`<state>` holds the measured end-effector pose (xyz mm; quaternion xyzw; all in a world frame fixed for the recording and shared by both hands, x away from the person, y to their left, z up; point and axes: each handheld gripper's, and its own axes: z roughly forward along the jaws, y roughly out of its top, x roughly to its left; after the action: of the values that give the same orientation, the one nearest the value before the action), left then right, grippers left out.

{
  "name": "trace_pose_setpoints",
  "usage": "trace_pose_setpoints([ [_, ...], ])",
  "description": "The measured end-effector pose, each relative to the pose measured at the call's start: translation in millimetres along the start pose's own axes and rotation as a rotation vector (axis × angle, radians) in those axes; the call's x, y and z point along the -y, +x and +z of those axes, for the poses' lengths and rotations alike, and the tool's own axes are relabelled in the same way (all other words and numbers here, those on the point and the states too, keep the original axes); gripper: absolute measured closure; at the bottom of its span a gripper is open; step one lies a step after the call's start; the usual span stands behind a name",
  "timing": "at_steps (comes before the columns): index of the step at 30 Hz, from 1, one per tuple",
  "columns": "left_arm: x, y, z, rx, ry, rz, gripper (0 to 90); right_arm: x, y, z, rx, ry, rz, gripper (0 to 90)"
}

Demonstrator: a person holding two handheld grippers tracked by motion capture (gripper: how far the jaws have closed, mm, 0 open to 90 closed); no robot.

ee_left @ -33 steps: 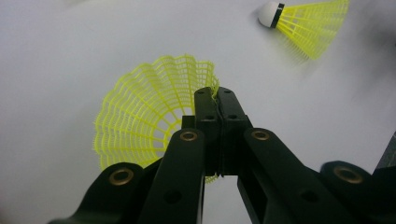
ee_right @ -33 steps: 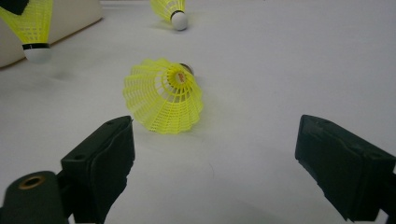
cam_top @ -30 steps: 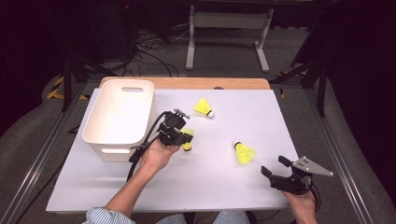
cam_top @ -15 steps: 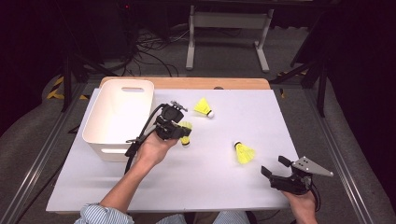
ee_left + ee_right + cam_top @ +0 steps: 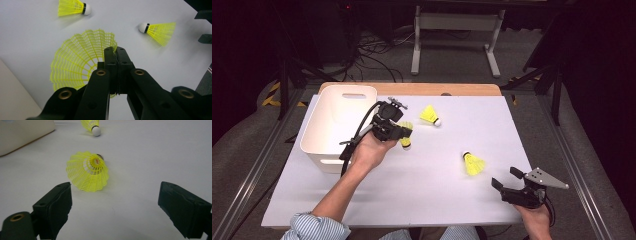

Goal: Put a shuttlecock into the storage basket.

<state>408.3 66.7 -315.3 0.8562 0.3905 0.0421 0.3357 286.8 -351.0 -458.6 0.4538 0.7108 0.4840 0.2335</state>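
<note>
My left gripper [image 5: 403,133] hangs above the white table, beside the bin, shut on the skirt rim of a yellow shuttlecock [image 5: 406,136]. In the left gripper view the jaws [image 5: 115,51] pinch the mesh edge of that shuttlecock [image 5: 77,62], whose cork points down, away from the camera. A second shuttlecock [image 5: 429,115] lies further back and a third [image 5: 473,163] lies at the right. My right gripper [image 5: 507,181] rests low near the front right edge, open, with the third shuttlecock [image 5: 87,171] lying a little ahead of its jaws [image 5: 116,195].
A white plastic bin [image 5: 319,150] stands at the table's left side, its corner visible in the right gripper view [image 5: 22,132]. A metal stand and cables sit on the floor beyond the table's far edge.
The left gripper has risen with the shuttlecock in its jaws and drifted slightly back toward the bin. The right gripper has stayed still.
</note>
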Motion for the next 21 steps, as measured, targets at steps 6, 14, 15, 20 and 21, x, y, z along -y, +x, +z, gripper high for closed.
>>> trace_pose_setpoints([
  [6, -1.7, 6.5, -8.3, -0.004, -0.008, -0.014, 89.8, 0.1, -0.1, 0.0, 0.001, 0.001, -0.002, 12.5],
  [14, -3.4, 13.1, -17.6, -0.012, -0.018, -0.035, 89.8, 0.1, 0.1, 0.4, 0.0, 0.002, -0.002, 12.5],
  [15, -3.9, 14.0, -19.0, -0.015, -0.019, -0.036, 89.8, 0.1, 0.1, 0.3, 0.0, 0.002, -0.001, 12.5],
  [20, -6.8, 17.5, -26.4, -0.026, -0.032, -0.038, 89.8, 0.2, 0.1, 0.1, 0.0, 0.002, -0.001, 12.5],
  [21, -7.4, 18.2, -28.1, -0.028, -0.036, -0.041, 89.8, 0.2, 0.1, 0.0, 0.0, 0.002, 0.0, 12.5],
])
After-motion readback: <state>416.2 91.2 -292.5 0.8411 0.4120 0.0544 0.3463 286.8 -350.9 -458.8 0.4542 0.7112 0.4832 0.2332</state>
